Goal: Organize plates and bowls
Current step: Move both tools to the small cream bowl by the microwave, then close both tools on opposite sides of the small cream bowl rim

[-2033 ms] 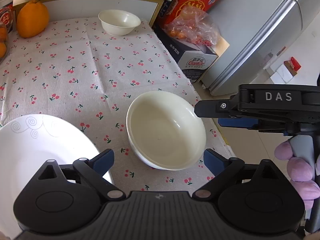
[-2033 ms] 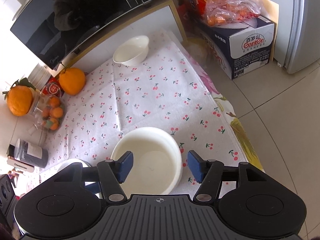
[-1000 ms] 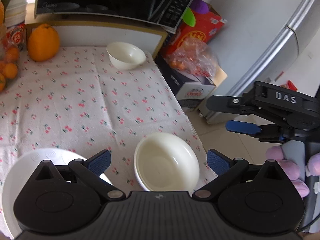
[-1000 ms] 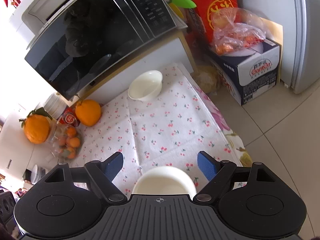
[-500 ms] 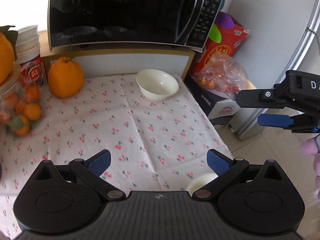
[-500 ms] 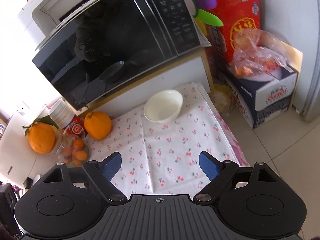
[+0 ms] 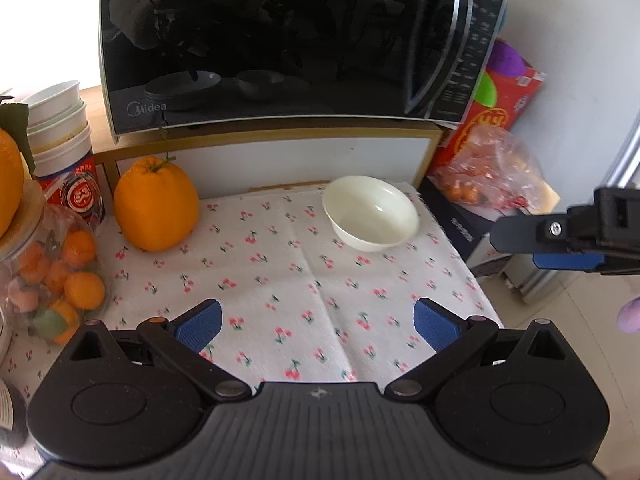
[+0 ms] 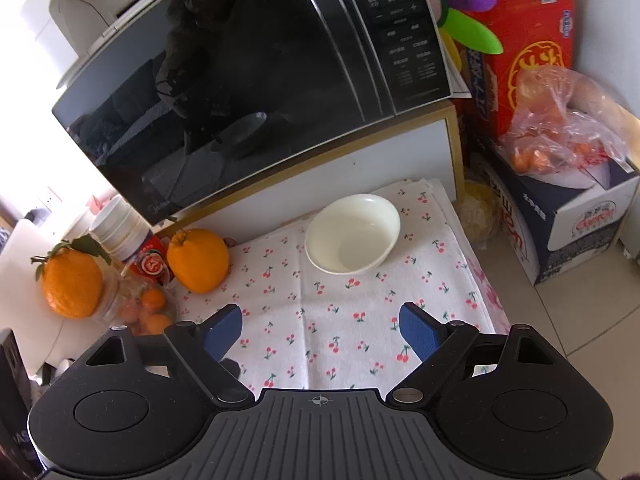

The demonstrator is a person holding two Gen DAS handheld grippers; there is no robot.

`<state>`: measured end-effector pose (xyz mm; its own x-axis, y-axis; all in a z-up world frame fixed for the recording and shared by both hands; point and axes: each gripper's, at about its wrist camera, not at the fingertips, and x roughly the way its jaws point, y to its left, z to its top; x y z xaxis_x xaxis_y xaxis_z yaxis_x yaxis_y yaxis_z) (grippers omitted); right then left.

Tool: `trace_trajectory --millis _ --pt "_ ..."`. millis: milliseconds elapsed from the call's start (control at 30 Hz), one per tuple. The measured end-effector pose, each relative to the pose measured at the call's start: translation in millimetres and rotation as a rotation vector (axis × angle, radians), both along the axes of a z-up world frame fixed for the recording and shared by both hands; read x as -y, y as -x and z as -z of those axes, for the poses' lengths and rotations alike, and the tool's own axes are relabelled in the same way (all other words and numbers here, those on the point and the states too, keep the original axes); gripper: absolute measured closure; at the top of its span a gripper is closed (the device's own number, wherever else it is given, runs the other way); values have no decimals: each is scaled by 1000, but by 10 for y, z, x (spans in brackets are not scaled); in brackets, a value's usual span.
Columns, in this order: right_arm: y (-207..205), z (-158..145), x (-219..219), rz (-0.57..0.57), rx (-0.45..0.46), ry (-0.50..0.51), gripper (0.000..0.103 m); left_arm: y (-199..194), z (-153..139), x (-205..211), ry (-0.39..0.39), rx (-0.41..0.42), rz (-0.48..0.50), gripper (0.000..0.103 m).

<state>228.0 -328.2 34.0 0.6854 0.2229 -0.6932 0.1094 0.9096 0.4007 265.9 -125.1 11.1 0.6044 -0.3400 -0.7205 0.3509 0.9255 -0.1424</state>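
A small cream bowl (image 7: 370,212) stands upright and empty at the far right of the cherry-print cloth (image 7: 280,280), just below the microwave shelf; it also shows in the right wrist view (image 8: 352,232). My left gripper (image 7: 316,324) is open and empty, held above the cloth well short of the bowl. My right gripper (image 8: 320,330) is open and empty, also short of the bowl; it shows side-on at the right edge of the left wrist view (image 7: 568,244). The larger bowl and the white plate are out of view.
A black microwave (image 7: 280,40) sits on a shelf at the back. A big orange (image 7: 156,208), a jar of small oranges (image 7: 52,276) and stacked cups (image 7: 60,120) stand at the left. Boxes and a bag of fruit (image 8: 560,132) stand on the floor at the right.
Both grippers have lifted and pulled back from the large bowl and the plate, which have dropped out of view. The far small bowl and the microwave have come into fuller view.
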Motion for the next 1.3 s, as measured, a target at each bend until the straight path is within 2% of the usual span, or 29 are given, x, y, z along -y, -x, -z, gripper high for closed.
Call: trace_trajectory --millis 200,267,367,533,733,1000,1133,1200,1300 --pt "-186 133 96 -31 35 -26 14 -203 120 -10 -11 20 -24 0" --pt "-273 200 145 -51 38 -43 10 -275 172 9 -36 27 -17 0" --pt "-389 274 206 -54 39 -38 10 -382 270 54 -68 45 4 0" --pt "-584 474 383 -35 34 -63 10 -560 452 159 -69 62 34 0" --pt "-802 819 649 27 0 -157 10 -695 619 385 -78 104 134 0" --pt "-1032 1145 826 43 36 -276 10 -836 936 638 -130 145 257 0" --pt "-1113 1267 816 31 48 -276 10 -858 1044 741 -171 186 291 0" --pt "-1144 1295 774 15 62 -252 11 -857 1056 763 -157 219 302 0" --pt "-1177 1341 750 12 82 -237 11 -898 1098 778 -132 226 311 0"
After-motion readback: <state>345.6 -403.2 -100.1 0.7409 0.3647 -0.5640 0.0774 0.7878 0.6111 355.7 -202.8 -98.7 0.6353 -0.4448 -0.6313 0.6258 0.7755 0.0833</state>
